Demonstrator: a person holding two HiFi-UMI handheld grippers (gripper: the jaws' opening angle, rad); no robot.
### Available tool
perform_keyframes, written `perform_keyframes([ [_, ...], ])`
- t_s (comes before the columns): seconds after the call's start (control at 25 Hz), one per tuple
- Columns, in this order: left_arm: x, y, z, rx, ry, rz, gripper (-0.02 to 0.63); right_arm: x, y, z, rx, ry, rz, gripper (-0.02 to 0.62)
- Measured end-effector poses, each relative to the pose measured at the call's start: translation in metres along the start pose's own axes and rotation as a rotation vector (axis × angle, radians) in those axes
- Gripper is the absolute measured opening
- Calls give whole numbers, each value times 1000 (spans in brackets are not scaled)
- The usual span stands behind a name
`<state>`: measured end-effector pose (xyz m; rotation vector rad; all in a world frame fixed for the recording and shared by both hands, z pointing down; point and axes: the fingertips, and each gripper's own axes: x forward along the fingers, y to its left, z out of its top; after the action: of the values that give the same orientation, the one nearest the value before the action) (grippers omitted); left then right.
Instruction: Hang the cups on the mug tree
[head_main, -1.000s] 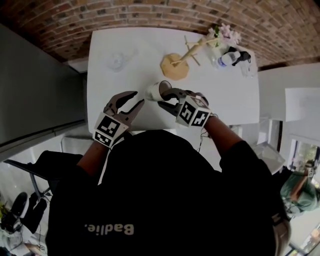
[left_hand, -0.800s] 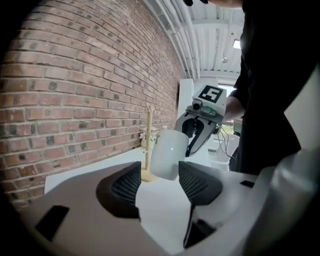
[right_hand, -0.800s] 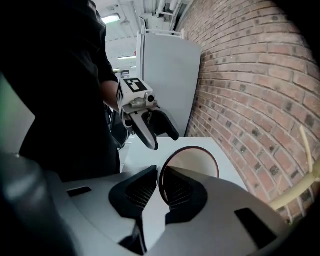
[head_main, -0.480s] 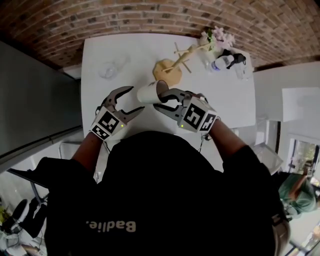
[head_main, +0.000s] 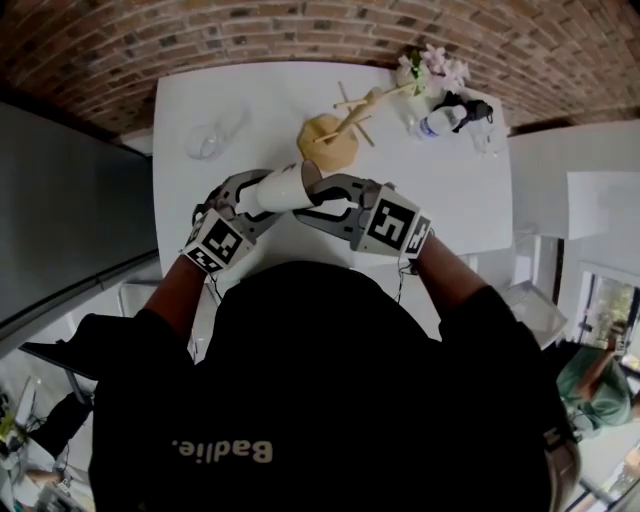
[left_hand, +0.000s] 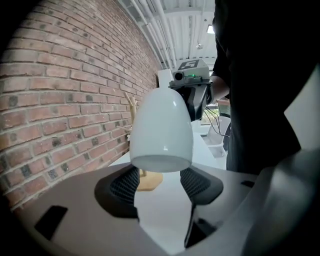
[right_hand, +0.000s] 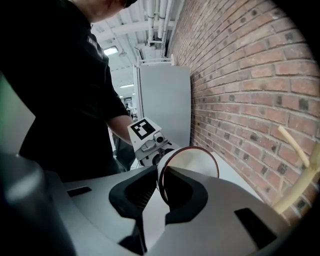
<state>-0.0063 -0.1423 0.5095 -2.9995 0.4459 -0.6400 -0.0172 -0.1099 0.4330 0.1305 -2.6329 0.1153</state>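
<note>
A white cup (head_main: 275, 192) lies on its side in the air above the white table (head_main: 450, 200). My right gripper (head_main: 308, 197) is shut on its rim, one finger inside the mouth, as the right gripper view shows the cup (right_hand: 192, 162) and that gripper (right_hand: 161, 187). My left gripper (head_main: 250, 197) reaches round the cup's base; its jaws are closing with the base between them, and I see no pad pressing. In the left gripper view the cup (left_hand: 161, 132) hangs just past the left gripper (left_hand: 160, 175). The wooden mug tree (head_main: 345, 120) stands behind, its pegs bare.
A clear glass (head_main: 208, 140) sits at the table's back left. Flowers (head_main: 435, 68), a bottle (head_main: 440, 122) and a black item crowd the back right corner. A brick wall runs behind the table, and a grey cabinet (head_main: 70, 210) stands on the left.
My right gripper carried the cup left toward the left gripper. The left gripper's jaws spread wide and came round the cup's base.
</note>
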Motion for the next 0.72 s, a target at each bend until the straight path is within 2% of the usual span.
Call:
perform_keyframes([
  [0.16,3,6,1,-16,21,12,253,-3,-10,-7,41,-54,5,66],
  [0.44,12,21,-23,-50,135,32,252,3,-37,-31,149,-174,-44,84],
  [0.72,20,35,-38,-107,231,43,249,8,-65,-59,357,-344,-69,111],
])
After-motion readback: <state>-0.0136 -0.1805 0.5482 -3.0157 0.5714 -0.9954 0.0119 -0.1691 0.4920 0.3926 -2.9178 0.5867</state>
